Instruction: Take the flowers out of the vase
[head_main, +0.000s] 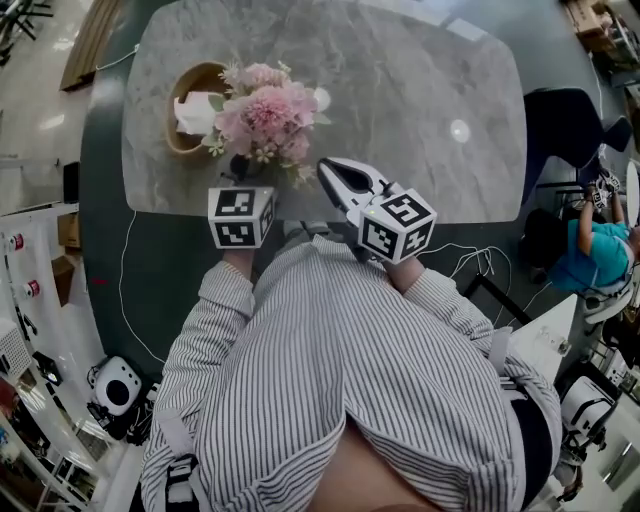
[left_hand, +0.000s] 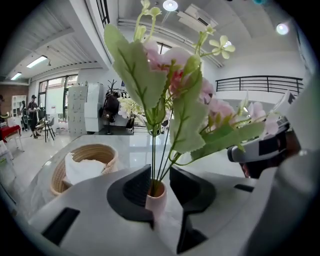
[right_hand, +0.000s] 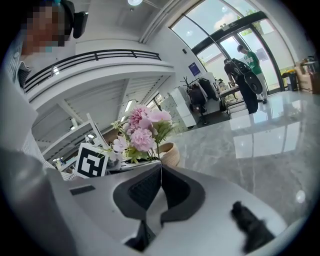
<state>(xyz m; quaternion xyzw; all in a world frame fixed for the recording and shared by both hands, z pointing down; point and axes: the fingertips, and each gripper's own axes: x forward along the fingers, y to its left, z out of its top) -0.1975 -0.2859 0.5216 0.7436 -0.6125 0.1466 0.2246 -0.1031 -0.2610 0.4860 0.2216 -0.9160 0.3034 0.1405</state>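
Flowers (head_main: 262, 115) are seen standing with their stems in the small pink vase (left_hand: 155, 200), near the front edge of the table (head_main: 420, 110) and beside a woven basket (head_main: 188, 85). The vase's neck is clamped by the left gripper (left_hand: 161, 182), presumably so that it is kept down while the stems are drawn upward. The right gripper (right_hand: 161, 175) is held just beside the blooms, jaws pressed together and empty; it would have to be opened before the stems could be taken.

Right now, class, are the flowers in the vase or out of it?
In. The left gripper view shows the flowers with their green stems running down into the mouth of the upright pink vase.
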